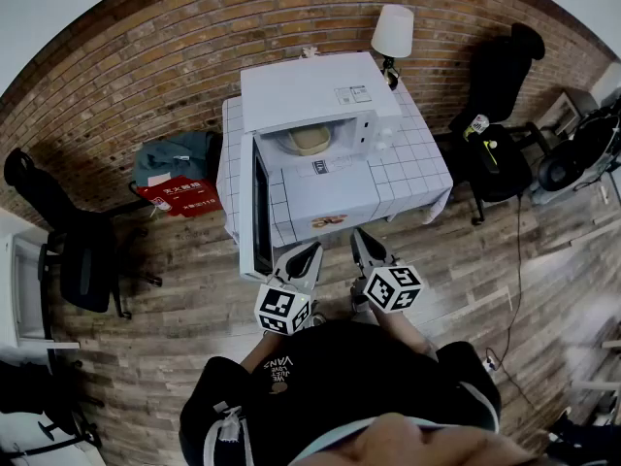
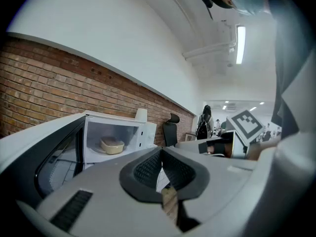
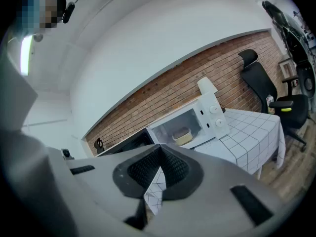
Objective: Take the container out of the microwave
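Microwave: the white microwave (image 1: 320, 115) is sitting on a table (image 1: 422, 168) draped in a white checked cloth, backed against the brick wall.
Microwave door: the door (image 1: 260, 212) is standing wide open on the microwave's left side, its dark window facing the cavity.
Container: the beige, rounded container (image 1: 309, 140) is sitting inside the microwave's cavity, near the middle of the cavity floor, and nothing is touching it.
Container contents: a lid is covering it, so I cannot tell what is lying inside.
Cavity contents: the microwave is holding only that one container.
Left claw: I am holding my left claw (image 1: 310, 249) clenched shut on nothing, its ribbed pads pressing together, in front of the microwave's open door and well apart from the container.
Right claw: I am keeping my right claw (image 1: 360, 238) clenched shut and empty too, just beside the left one, in front of the microwave and short of the table's near edge.
Aim: both claws are pointing toward the microwave, and each claw's camera is showing the container in the lit cavity beyond the closed tips.
Lamp: a white-shaded lamp (image 1: 392, 32) is standing just behind the microwave's right rear corner.
Bags: a red bag (image 1: 179, 194) and a teal one (image 1: 173, 158) are lying on the floor to the microwave's left.
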Demonstrator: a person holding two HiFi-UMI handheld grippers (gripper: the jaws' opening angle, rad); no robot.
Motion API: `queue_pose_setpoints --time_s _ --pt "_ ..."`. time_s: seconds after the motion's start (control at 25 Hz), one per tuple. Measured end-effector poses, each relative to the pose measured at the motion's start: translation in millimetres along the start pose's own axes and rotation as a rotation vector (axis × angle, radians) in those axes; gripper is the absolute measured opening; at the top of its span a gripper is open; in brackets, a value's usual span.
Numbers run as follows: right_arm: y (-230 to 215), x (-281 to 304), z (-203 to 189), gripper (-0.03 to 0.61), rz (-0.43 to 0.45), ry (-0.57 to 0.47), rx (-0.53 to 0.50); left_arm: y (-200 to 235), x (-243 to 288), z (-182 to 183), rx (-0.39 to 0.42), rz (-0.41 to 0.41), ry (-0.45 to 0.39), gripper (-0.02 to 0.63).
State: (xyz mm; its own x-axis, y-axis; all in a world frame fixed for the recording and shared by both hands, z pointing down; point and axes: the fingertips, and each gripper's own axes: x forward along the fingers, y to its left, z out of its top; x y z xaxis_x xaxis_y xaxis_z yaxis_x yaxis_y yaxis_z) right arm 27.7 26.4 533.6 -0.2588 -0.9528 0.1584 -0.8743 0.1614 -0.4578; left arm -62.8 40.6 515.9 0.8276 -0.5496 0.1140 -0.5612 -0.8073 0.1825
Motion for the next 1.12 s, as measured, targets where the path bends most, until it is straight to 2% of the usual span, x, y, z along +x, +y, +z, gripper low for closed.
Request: queue_pose_setpoints --time_s 0.16,0.28,0.6,0.88,1.12 --pt "11.2 -6.7 1.2 0.005 0.054 -0.040 0.008 -1.0 -5.8 -0.5 -0.004 0.011 -0.004 0.011" --pt "16.0 -11.9 0.9 0.005 0.060 -0.066 -0.011 -1.5 -11.9 -1.8 -0.011 0.016 -0.014 0.011" --pt "14.6 -9.0 -10.5 0.005 0.053 -0.026 -0.030 4.1 -17.1 -10.6 -0.025 0.046 0.002 0.011" --pt "-2.1 3.2 2.8 0.005 0.064 -0.007 -0.022 8.4 4.5 -3.4 -0.023 0.065 0.001 0.011" --pt "-21.6 13.9 14.1 0.005 0.071 0.022 -0.059 9.3 28.4 3.8 -0.023 0.085 -0.004 0.011"
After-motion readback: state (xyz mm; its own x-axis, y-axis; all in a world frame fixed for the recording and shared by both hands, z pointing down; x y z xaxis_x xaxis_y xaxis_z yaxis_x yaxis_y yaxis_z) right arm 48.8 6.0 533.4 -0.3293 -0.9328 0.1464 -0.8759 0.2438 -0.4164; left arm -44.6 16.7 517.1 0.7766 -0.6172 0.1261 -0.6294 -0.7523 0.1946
